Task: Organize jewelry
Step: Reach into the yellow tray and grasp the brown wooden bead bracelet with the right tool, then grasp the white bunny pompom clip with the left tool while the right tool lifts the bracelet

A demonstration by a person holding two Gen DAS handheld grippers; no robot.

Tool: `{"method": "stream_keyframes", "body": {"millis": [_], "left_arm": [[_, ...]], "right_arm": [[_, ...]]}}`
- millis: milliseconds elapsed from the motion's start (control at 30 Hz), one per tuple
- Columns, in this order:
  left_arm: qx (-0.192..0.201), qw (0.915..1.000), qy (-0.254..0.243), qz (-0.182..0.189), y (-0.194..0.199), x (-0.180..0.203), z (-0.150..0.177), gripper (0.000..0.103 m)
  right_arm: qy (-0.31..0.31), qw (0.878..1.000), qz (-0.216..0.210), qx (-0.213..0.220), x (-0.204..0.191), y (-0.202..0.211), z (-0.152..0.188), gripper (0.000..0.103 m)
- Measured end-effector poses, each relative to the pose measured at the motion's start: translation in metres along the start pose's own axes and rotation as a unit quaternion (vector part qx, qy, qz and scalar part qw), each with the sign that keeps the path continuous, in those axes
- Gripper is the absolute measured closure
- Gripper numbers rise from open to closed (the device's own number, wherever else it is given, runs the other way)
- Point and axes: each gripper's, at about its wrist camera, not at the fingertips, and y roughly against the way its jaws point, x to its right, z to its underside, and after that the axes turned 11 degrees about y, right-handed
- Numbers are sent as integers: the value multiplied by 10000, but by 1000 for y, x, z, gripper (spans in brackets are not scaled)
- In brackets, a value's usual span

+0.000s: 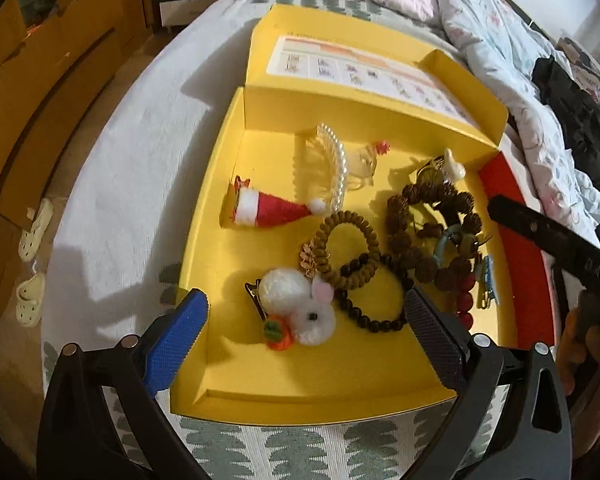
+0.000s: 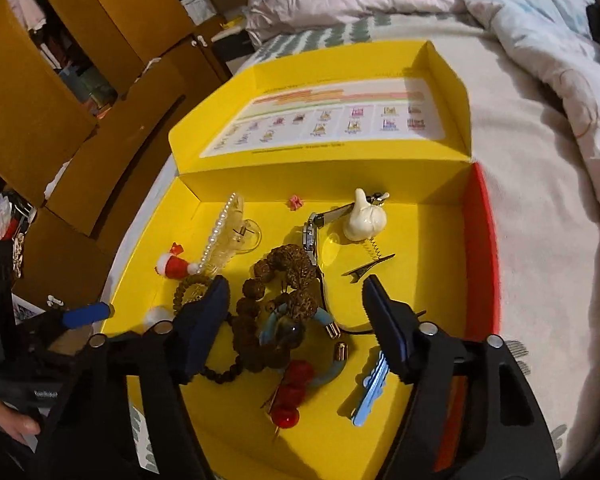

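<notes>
bedding with a leaf-print cover (image 1: 300,444) carries an open yellow box (image 1: 236,384), lid folded back. jewelry lies loose on the box floor: pearl hair claw (image 1: 334,164), santa-hat clip (image 1: 272,210), white rabbit pompom clip (image 1: 304,306), brown coil hair tie (image 1: 348,254), knobbly seed-bead bracelet (image 2: 284,276), garlic-shaped charm (image 2: 364,220), red bead hairpin (image 2: 292,388), blue clip (image 2: 370,390). left gripper (image 1: 304,320) hovers over the rabbit, jaws wide apart (holding nothing). right gripper (image 2: 296,316) likewise spread, above the bracelet.

Ahead of my right gripper (image 2: 296,320) the bead bracelets (image 2: 278,280) crowd the way; bare box floor (image 2: 428,240) opens right of it.
</notes>
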Motion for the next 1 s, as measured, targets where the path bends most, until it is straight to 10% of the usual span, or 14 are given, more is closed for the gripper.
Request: {"method": "stream_keyframes", "body": {"millis": [1000], "left_arm": [[-554,9977,-7,-382,-37,-5,7,33]], "right_arm": [[118,9990,72,-429,-5,-44,-5,80]]}}
